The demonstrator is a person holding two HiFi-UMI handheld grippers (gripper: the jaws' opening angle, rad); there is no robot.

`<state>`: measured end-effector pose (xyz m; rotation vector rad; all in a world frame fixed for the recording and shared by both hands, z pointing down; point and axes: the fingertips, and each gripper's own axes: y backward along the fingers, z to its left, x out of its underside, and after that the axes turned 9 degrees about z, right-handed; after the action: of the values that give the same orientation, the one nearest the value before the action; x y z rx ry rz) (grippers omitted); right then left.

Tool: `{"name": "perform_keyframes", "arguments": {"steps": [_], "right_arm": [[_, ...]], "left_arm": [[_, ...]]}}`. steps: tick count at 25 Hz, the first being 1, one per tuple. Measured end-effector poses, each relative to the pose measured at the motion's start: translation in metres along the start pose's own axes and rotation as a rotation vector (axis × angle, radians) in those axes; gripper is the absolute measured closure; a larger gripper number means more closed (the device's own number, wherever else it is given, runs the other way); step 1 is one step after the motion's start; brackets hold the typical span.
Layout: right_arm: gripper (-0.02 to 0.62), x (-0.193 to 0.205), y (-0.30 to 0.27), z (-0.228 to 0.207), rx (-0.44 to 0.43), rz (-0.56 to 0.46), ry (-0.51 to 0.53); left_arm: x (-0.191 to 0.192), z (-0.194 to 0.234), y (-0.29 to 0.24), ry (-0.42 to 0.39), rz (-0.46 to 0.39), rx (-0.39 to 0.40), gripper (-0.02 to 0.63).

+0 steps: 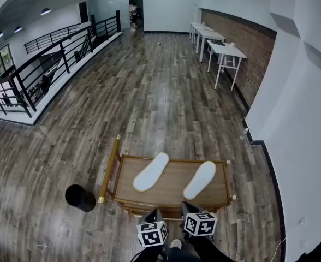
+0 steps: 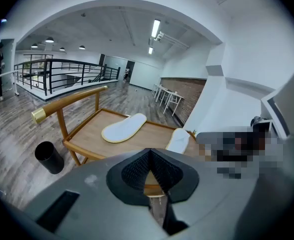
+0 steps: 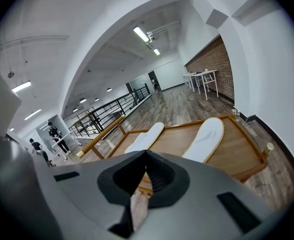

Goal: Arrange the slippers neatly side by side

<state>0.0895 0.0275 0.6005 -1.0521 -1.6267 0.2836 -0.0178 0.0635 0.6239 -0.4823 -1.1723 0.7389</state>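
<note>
Head view alone lays out the whole wooden surface [image 1: 171, 194]. Two white slippers lie soles-up on it, well apart and slanted the same way: the left slipper [image 1: 151, 172] toward the middle-left, the right slipper [image 1: 200, 179] toward the right end. A gold-capped rail [image 1: 109, 171] runs along the surface's left side, and a black bin [image 1: 80, 197] stands on the floor just beyond it. At the bottom edge only the marker cubes and dark fronts of the two grippers show, short of the surface's near edge. Their fingers cannot be read from there.

Left gripper view shows the left gripper [image 2: 150, 154] with its fingers together at the tips and nothing between them. Beyond them the left slipper [image 2: 123, 128] is in full sight. The right slipper [image 2: 178, 140] is partly hidden behind the gripper's body. The bin [image 2: 49, 157] appears at lower left, which the right gripper view does not show.

Right gripper view shows the right gripper [image 3: 146, 155] with its fingers likewise closed and empty. Both slippers appear, left [image 3: 146, 138] and right [image 3: 207, 139], their near ends cut off by the gripper's body. Neither gripper touches a slipper. Small figures stand by a railing at far left [image 3: 52, 131], too small to make out.
</note>
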Motion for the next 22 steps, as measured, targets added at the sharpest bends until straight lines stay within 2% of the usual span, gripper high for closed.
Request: {"name": "perform_keyframes", "arguments": {"steps": [11, 22], "right_arm": [[0.598, -0.03, -0.009, -0.036, -0.028, 0.005, 0.032], [0.598, -0.039, -0.027, -0.044, -0.044, 0.025, 0.022]], "left_arm": [[-0.026, -0.022, -0.03, 0.031, -0.031, -0.029, 0.604], [-0.035, -0.016, -0.045, 0.041, -0.014, -0.05, 0.606]]}}
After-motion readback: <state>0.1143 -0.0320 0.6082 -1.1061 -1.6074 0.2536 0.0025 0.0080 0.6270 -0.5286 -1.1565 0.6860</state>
